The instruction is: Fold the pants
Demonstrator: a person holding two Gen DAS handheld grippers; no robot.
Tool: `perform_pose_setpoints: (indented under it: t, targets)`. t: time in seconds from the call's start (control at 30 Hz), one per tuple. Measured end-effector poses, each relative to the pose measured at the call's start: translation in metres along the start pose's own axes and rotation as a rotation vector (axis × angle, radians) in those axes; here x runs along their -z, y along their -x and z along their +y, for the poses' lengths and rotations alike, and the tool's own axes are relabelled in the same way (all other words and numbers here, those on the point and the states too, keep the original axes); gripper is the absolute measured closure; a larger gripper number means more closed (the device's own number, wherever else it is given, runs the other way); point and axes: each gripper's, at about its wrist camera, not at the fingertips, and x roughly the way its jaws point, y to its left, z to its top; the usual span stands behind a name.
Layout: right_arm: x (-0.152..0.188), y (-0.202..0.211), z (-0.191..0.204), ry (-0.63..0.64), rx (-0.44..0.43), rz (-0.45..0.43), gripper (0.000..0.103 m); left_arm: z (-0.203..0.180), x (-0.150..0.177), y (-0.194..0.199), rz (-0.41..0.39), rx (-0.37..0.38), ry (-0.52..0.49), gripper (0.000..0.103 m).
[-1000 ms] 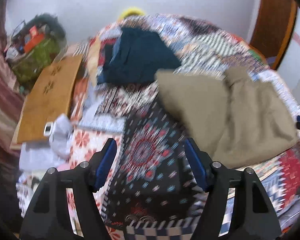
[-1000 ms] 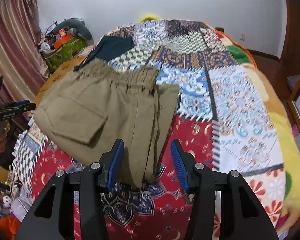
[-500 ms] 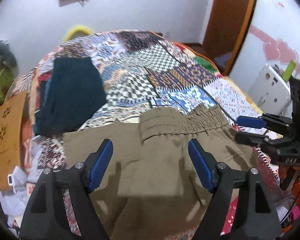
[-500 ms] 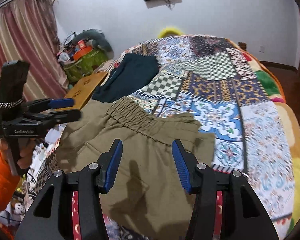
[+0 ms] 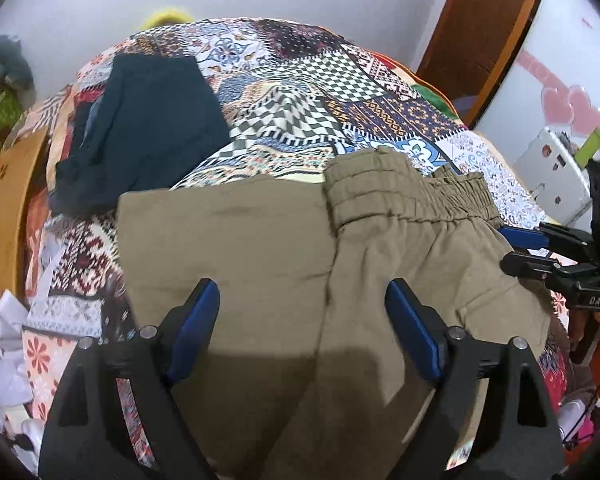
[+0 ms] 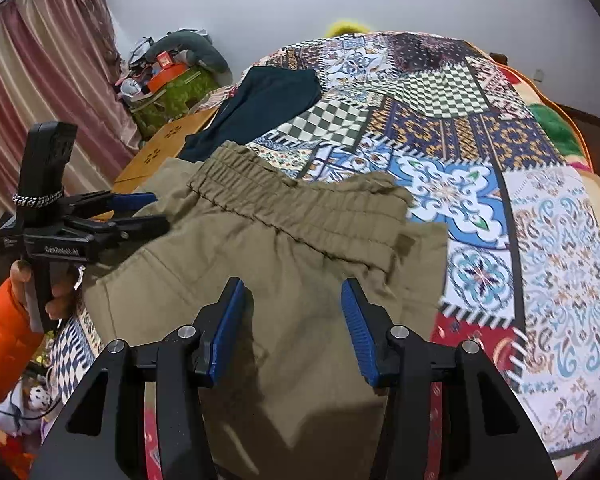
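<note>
Khaki pants (image 5: 284,264) lie folded on the bed; both claws, left (image 5: 302,328) and right (image 6: 292,328), have swung over the waistband (image 6: 300,208), released: another fold seems next.

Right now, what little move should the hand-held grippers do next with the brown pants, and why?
Probably lower both onto the cloth and pinch it. The left hand-held gripper and right hand-held gripper are open and hold nothing. The brown pants lie partly folded on the patchwork quilt, waistband rumpled, so they likely need a grip before another fold.
</note>
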Motion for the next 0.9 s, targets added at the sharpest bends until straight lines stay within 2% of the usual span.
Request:
perform_pose_setpoints:
  t: [0.17, 0.27, 0.4, 0.57, 0.73, 0.9]
  targets:
    - [0.013, 0.014, -0.012, -0.034, 0.052, 0.000, 0.057, 0.018, 0.016, 0.015, 0.003, 0.021, 0.030, 0.016]
    - [0.023, 0.017, -0.024, -0.073, 0.113, 0.032, 0.054, 0.020, 0.024, 0.022, 0.000, -0.002, 0.027, 0.016]
    - [0.038, 0.025, -0.041, -0.155, 0.077, 0.030, 0.049, 0.025, 0.032, 0.029, -0.001, -0.012, 0.043, 0.016]
    - [0.038, 0.033, -0.036, -0.163, 0.112, 0.027, 0.048, 0.029, 0.037, 0.042, -0.012, -0.035, 0.095, 0.017]
    - [0.029, 0.042, -0.031, -0.171, 0.127, -0.006, 0.037, 0.031, 0.028, 0.053, -0.058, -0.078, 0.114, 0.017]
    - [0.021, 0.034, -0.036, -0.201, 0.125, -0.031, 0.030, 0.064, 0.016, 0.034, -0.010, -0.019, 0.255, 0.023]
